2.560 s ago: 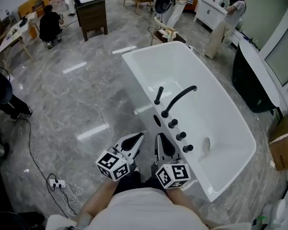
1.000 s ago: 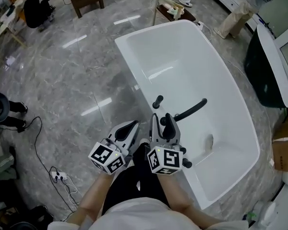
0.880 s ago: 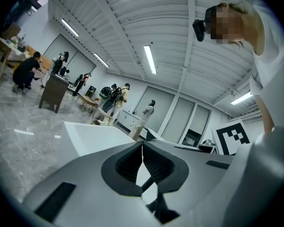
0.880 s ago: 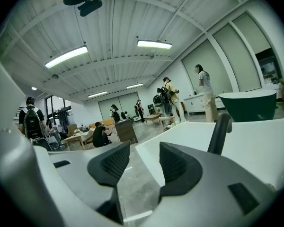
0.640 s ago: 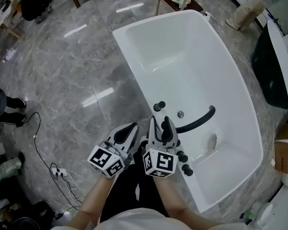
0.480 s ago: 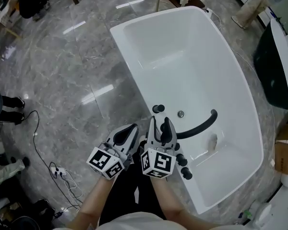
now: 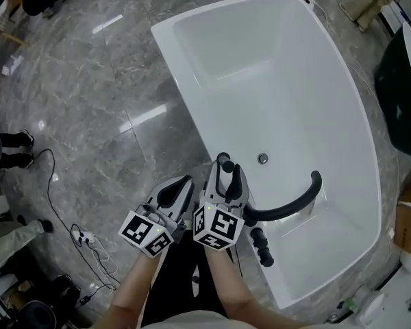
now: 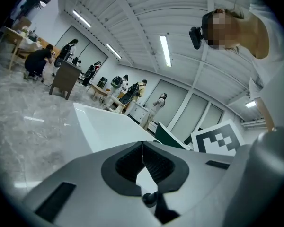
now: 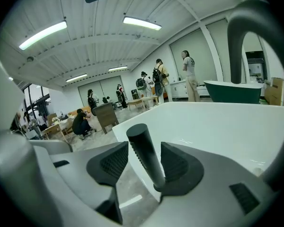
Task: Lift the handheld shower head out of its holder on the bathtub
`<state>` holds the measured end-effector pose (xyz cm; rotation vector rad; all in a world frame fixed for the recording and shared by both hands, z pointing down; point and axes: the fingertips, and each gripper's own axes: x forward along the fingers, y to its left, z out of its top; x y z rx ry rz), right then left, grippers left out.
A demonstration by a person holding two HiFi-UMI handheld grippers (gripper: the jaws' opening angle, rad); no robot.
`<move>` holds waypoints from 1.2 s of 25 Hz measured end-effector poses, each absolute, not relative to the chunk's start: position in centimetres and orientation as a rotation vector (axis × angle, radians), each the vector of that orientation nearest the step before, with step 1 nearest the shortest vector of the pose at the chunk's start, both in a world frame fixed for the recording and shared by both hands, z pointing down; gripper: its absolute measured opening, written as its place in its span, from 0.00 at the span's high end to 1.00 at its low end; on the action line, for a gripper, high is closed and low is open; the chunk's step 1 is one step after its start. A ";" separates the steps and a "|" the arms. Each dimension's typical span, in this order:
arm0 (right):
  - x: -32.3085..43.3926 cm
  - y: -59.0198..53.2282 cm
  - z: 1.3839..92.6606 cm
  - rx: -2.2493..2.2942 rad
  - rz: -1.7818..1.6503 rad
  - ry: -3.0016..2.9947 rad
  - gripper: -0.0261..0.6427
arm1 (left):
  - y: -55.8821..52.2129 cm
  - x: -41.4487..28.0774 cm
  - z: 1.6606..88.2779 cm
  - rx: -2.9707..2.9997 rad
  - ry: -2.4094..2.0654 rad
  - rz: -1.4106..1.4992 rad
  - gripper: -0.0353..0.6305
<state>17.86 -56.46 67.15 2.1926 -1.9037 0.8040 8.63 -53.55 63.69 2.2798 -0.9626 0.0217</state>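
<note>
Black against the white bathtub, the handheld shower head stands on the long rim of the tub nearest us. It leans slightly, and its lower end is hidden behind a jaw, so we cannot make out the holder itself. Our right gripper is released. Its jaws have just been opening and stand wide, one ribbed pad on either side of the stem, with the stem between them but not clamped. Our left gripper hangs just beside the right one, over the grey marble floor outside the tub. Its jaws are clenched tip to tip with nothing between them. Farther along the same rim a black curved spout arches out over the basin, and black knobs sit in a row near its base. The drain shows as a small round disc on the bottom of the tub. On the floor to our left lies a white power strip, its cable trailing away. Through the right gripper view we see people standing far across the room.
</note>
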 end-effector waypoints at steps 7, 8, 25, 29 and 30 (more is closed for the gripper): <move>18.3 -58.9 70.4 2.125 0.786 -1.909 0.66 | -54.5 8.9 66.2 2.226 -0.974 0.041 0.93; 18.1 -59.2 70.7 2.105 0.773 -1.919 0.66 | -54.7 9.0 66.4 2.224 -0.975 0.042 0.93; 17.6 -59.8 72.2 1.931 0.629 -1.887 0.77 | -55.1 10.3 65.9 2.202 -0.994 0.021 0.93; 17.2 -59.5 72.0 1.892 0.596 -1.884 0.78 | -54.9 9.6 65.1 2.210 -1.001 0.021 0.93; 16.9 -59.4 71.7 1.880 0.578 -1.891 0.78 | -54.8 9.3 64.9 2.213 -1.004 0.022 0.93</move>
